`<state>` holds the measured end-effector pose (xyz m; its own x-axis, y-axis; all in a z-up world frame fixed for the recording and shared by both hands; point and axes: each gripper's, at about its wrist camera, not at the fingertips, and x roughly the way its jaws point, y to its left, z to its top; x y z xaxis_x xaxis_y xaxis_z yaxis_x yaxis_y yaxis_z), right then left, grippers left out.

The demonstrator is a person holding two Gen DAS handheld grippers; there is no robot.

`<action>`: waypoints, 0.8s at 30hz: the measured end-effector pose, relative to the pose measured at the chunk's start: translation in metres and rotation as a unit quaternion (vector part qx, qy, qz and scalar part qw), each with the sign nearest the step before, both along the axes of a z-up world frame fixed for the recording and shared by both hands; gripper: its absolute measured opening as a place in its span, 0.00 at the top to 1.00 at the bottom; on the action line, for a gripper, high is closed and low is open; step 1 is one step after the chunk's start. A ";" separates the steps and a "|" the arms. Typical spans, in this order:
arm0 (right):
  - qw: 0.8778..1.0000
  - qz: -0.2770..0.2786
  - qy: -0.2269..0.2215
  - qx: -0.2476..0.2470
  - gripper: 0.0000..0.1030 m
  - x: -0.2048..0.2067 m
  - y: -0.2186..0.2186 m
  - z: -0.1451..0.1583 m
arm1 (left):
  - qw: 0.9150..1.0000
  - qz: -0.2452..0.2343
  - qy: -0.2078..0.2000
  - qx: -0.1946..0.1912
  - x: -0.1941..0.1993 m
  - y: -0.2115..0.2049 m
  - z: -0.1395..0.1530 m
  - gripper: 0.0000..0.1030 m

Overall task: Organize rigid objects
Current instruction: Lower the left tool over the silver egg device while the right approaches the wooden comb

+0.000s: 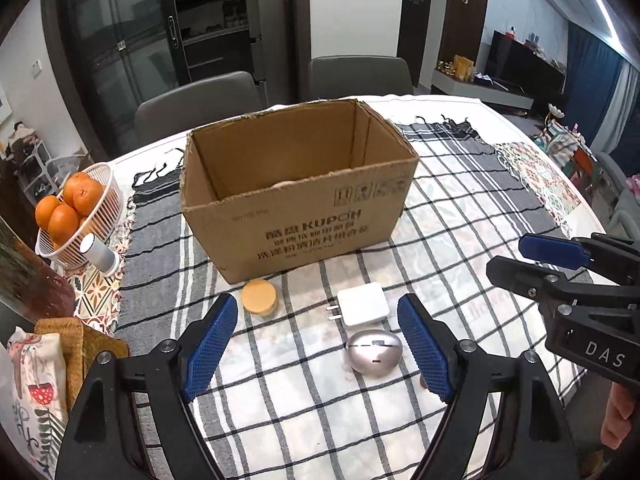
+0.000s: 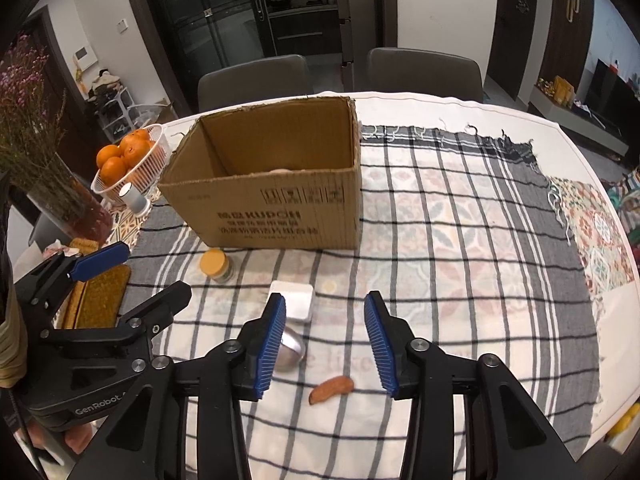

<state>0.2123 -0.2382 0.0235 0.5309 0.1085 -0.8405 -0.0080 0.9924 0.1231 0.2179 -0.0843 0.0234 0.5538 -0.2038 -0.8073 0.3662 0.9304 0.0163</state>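
Note:
An open cardboard box [image 1: 304, 216] stands on the checked cloth, also in the right wrist view [image 2: 276, 212]; something pale lies inside it. In front of it lie a small jar with an orange lid [image 1: 259, 297] [image 2: 216, 266], a white charger [image 1: 363, 304] [image 2: 296, 300], a silver egg-shaped object [image 1: 374, 353] [image 2: 292, 350] and a small orange-brown piece [image 2: 331, 389]. My left gripper [image 1: 318, 348] is open above the cloth, the silver object between its fingers' span. My right gripper [image 2: 325, 342] is open and empty above the orange-brown piece; it also shows in the left wrist view [image 1: 532, 258].
A white basket of oranges [image 1: 78, 216] and a white cylinder [image 1: 100, 255] stand at the left. A vase with dried flowers [image 2: 48, 184] and a woven mat [image 2: 100, 296] lie at the left edge. Two grey chairs [image 1: 360, 78] stand behind the table.

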 end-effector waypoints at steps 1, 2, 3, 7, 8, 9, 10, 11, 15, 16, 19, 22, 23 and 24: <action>1.000 -0.001 0.001 0.000 0.57 -0.002 0.000 -0.002 | 1.000 -0.001 0.000 0.001 -0.002 0.000 -0.002 0.20; 1.000 -0.002 0.004 0.001 0.57 -0.004 0.000 -0.005 | 1.000 -0.001 0.001 0.002 -0.003 0.000 -0.004 0.20; 1.000 -0.003 0.009 0.005 0.57 -0.006 0.000 -0.008 | 1.000 -0.004 0.003 0.003 -0.005 0.000 -0.007 0.20; 1.000 -0.003 0.027 0.010 0.57 -0.012 0.002 -0.022 | 1.000 -0.008 0.012 0.006 -0.010 0.001 -0.018 0.20; 0.999 -0.003 0.031 0.011 0.57 -0.013 0.002 -0.026 | 1.000 -0.009 0.015 0.006 -0.011 0.001 -0.022 0.20; 0.999 -0.003 0.036 0.011 0.57 -0.014 0.003 -0.030 | 1.000 -0.011 0.018 0.006 -0.012 0.001 -0.025 0.20; 0.999 -0.002 0.041 0.011 0.57 -0.015 0.003 -0.033 | 1.000 -0.012 0.021 0.006 -0.013 0.002 -0.027 0.20; 0.999 -0.002 0.044 0.011 0.57 -0.015 0.004 -0.036 | 1.000 -0.013 0.024 0.007 -0.014 0.002 -0.032 0.20; 0.998 -0.004 0.060 0.012 0.57 -0.020 0.006 -0.050 | 0.999 -0.015 0.040 0.012 -0.015 0.002 -0.045 0.20; 0.998 -0.005 0.065 0.012 0.57 -0.022 0.006 -0.055 | 0.999 -0.015 0.042 0.014 -0.016 0.002 -0.048 0.20; 0.997 -0.006 0.079 0.015 0.57 -0.025 0.007 -0.065 | 0.998 -0.015 0.053 0.017 -0.017 0.002 -0.057 0.20; 0.995 -0.004 0.098 0.019 0.57 -0.027 0.008 -0.079 | 0.998 -0.013 0.061 0.022 -0.017 0.003 -0.065 0.20; 0.995 -0.003 0.102 0.019 0.57 -0.027 0.009 -0.082 | 0.998 -0.012 0.064 0.023 -0.016 0.003 -0.067 0.19; 0.994 -0.002 0.107 0.019 0.57 -0.027 0.009 -0.086 | 0.997 -0.010 0.068 0.026 -0.015 0.003 -0.071 0.20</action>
